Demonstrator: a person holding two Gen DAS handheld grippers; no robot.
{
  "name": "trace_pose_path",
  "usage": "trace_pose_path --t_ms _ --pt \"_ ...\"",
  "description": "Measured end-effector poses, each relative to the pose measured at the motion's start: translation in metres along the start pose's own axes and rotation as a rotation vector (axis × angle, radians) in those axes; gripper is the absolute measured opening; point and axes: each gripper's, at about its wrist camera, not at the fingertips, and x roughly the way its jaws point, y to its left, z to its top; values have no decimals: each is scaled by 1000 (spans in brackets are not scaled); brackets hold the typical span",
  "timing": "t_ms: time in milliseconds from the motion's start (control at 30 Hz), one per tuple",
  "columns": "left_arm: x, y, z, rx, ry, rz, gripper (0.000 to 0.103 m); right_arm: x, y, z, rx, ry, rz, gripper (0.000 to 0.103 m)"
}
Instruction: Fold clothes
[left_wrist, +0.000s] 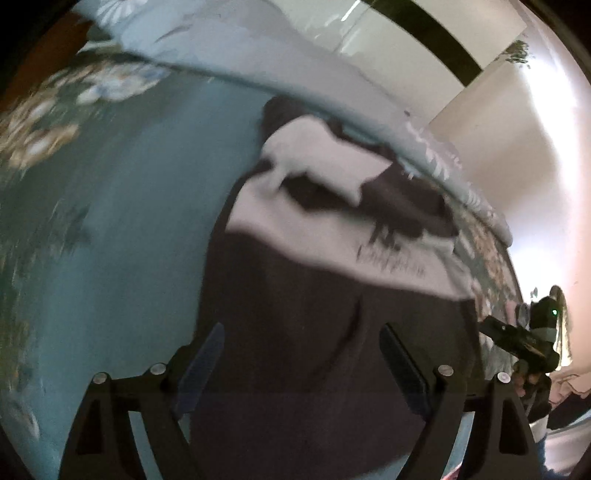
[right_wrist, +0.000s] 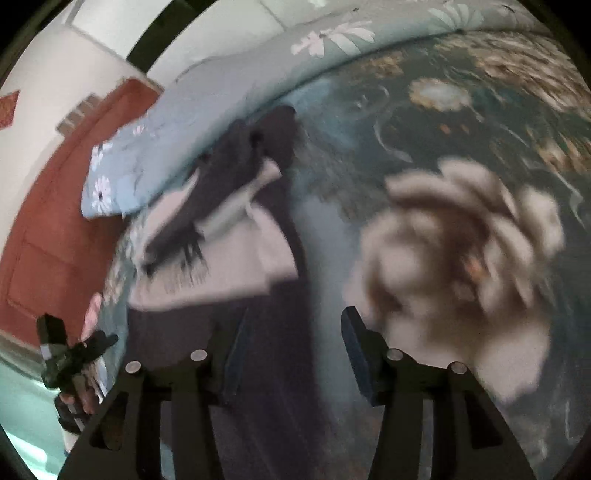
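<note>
While over dark garment (left_wrist: 295, 332) (frames blurred), left gripper (left_wrist: 301, 354) and right gripper (right_wrist: 291, 350) jaws wide apart, holding nothing.

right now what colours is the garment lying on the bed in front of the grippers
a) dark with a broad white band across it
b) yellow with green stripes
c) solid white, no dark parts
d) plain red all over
a: the garment on the floral bedspread is dark, with a broad white band across it; the right wrist view shows the same dark and white cloth.
</note>
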Motion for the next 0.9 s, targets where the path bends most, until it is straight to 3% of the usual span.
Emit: trace_pose_path --t_ms 167,333,533,700,800,900 --pt "-8 16 -44 -65 41 -5 88 -6 -12 -47 5 65 74 53" --pt "-13 24 -68 -130 48 -88 88 -13 -20 -73 51 72 175 53" --pt "-14 35 -75 -198 60 -217 88 -12 -19 -98 76 109 268 53" --pt "-16 56 -78 -315 23 -330 88 -20 -23 -102 69 113 291 52" --pt "-14 53 -78 -314 9 -322 88 -13 -32 -94 149 89 330 52" --pt "-13 50 -78 -314 -11 -316 87 -8 -29 -90 152 83 358 53"
